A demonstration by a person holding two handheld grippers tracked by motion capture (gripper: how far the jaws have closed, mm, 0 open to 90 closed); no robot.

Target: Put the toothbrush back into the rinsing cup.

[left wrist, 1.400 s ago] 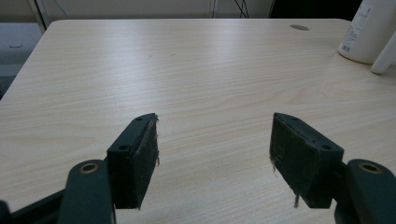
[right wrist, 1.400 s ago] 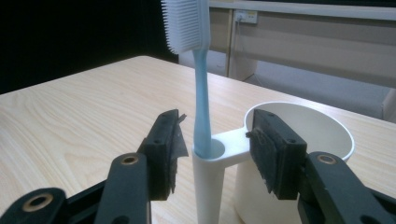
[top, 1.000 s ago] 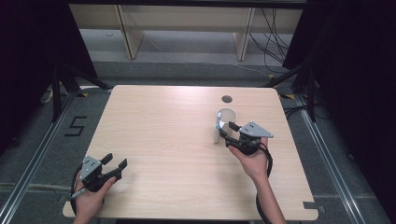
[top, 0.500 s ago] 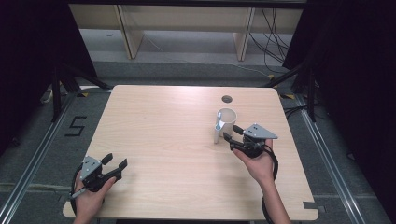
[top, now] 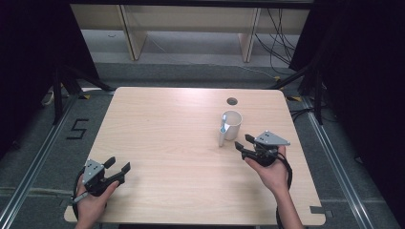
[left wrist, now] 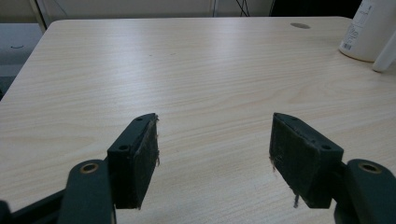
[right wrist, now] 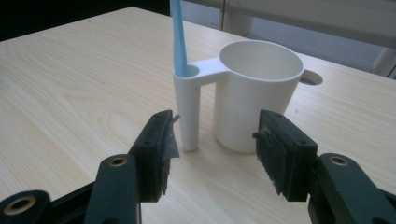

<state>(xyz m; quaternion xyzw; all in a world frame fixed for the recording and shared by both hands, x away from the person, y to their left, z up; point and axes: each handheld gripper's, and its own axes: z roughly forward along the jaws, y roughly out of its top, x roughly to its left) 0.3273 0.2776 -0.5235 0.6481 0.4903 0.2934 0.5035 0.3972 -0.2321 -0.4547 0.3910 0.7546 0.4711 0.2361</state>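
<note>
Jaws wide on both grippers, nothing held; one cup [top: 232,125], one blue toothbrush [right wrist: 178,37].

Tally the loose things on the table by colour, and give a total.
White: 1, the cup, standing upright with its hollow handle post on the table.
Blue: 1, the toothbrush, standing upright in that handle post.
Total: 2.
</note>
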